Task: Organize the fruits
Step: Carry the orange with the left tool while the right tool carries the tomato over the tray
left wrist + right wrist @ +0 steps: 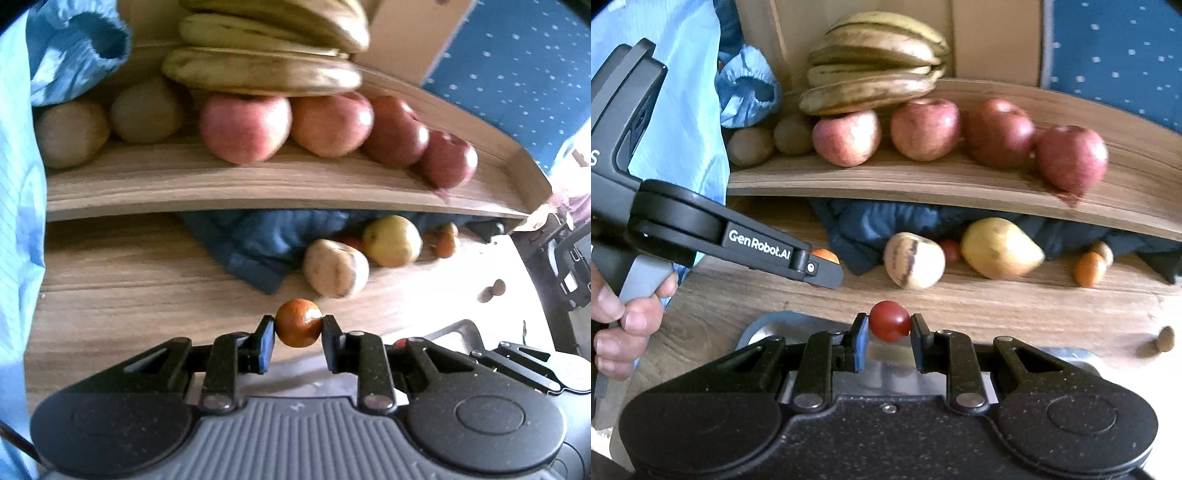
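Note:
My left gripper (pixel 298 326) is shut on a small orange fruit (pixel 298 322), held above the wooden table (pixel 129 295). My right gripper (pixel 889 323) is shut on a small red cherry tomato (pixel 889 320). In the right wrist view the left gripper (pixel 822 267) reaches in from the left with the orange fruit (pixel 824 254) showing at its tip. A wooden tray (pixel 221 184) ahead holds several red apples (pixel 245 127), two kiwis (pixel 70 133) and a bunch of bananas (pixel 266 55). Below its front edge lie a pale striped fruit (pixel 914 260), a yellow-green pear (pixel 999 247) and a small orange (pixel 1089 269).
A dark blue quilted cloth (pixel 879 225) lies under the tray. A metal dish (pixel 768 325) sits just below the grippers. A person's hand (pixel 624 325) holds the left gripper's handle, with a light blue sleeve (pixel 687 122) behind. Small brown nuts (pixel 1161 341) lie at the right. Cardboard box (pixel 993 37) stands behind.

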Demonstrator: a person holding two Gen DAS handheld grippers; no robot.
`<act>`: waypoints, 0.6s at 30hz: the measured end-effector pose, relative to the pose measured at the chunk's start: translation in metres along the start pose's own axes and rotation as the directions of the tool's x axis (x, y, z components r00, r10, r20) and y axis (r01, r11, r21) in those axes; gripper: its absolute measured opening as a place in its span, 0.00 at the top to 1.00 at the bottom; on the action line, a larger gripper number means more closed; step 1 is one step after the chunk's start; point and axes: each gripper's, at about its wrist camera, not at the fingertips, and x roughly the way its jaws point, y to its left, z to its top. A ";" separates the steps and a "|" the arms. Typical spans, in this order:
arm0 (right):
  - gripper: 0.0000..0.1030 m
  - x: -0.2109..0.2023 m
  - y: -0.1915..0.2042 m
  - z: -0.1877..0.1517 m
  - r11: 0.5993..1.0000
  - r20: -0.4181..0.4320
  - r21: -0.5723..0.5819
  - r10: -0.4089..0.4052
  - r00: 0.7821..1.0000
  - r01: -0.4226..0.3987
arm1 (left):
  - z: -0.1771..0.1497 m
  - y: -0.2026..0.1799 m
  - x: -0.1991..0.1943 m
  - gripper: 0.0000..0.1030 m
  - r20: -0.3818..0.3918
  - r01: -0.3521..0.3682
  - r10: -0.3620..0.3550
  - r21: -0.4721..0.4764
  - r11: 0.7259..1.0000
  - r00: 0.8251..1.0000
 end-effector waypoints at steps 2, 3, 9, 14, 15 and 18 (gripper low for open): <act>0.75 -0.010 -0.005 -0.007 1.000 0.005 0.003 -0.005 1.000 0.005 | -0.005 -0.008 -0.003 0.71 0.000 0.006 -0.006 0.007 1.000 1.000; 0.75 -0.014 -0.008 -0.010 1.000 0.006 0.004 -0.008 1.000 0.008 | -0.008 -0.013 -0.003 0.71 -0.001 0.009 -0.009 0.009 1.000 1.000; 0.75 -0.042 -0.024 -0.029 0.999 0.027 0.026 -0.035 0.999 0.034 | -0.021 -0.043 -0.005 0.71 -0.014 0.032 -0.032 0.038 0.999 0.999; 0.75 -0.065 -0.037 -0.047 0.997 0.037 0.046 -0.057 0.998 0.055 | -0.029 -0.060 -0.011 0.71 -0.013 0.050 -0.049 0.060 0.997 0.999; 0.75 -0.069 -0.040 -0.051 0.997 0.037 0.049 -0.060 0.997 0.059 | -0.031 -0.063 -0.012 0.71 -0.013 0.051 -0.050 0.062 0.997 0.999; 0.75 -0.081 -0.046 -0.063 0.997 0.035 0.052 -0.064 0.997 0.062 | -0.039 -0.069 -0.016 0.71 -0.012 0.053 -0.052 0.066 0.996 0.999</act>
